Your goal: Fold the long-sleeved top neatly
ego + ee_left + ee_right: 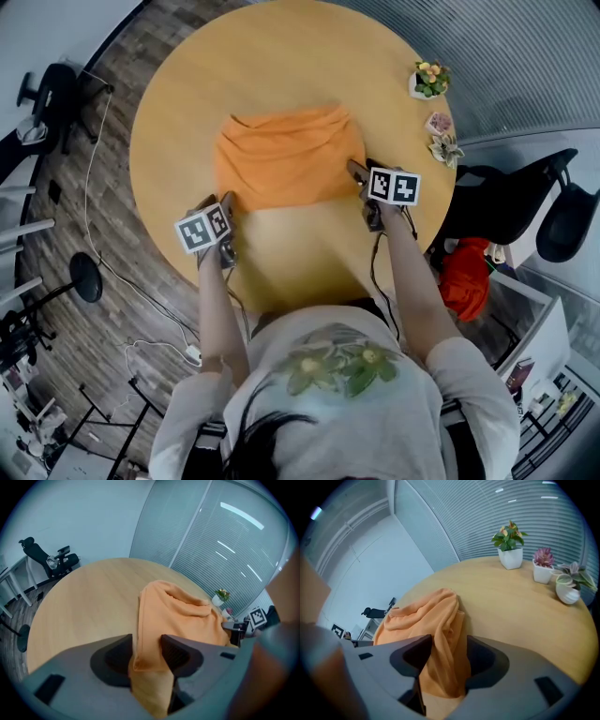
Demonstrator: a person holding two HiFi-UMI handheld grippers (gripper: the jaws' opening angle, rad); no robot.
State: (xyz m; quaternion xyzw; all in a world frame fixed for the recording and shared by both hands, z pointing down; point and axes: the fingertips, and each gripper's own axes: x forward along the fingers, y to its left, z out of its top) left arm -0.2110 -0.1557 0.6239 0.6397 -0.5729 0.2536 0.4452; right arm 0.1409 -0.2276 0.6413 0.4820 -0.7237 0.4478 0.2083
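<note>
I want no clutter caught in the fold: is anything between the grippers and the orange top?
Nothing visible. The left gripper grips the orange top at its near corner; cloth also lies between the right gripper's open jaws. The three potted plants stand apart from it at the table's edge.

Head view overhead, steeply down, gripper views low, near, forward across shared table [281,56], top [286,155].

I lose the lower edge of the orange top [178,613] behind the body of the left gripper [147,645], below its jaws. Left of the jaws of the right gripper [443,656], a blurred shape [316,634] is unreadable.
</note>
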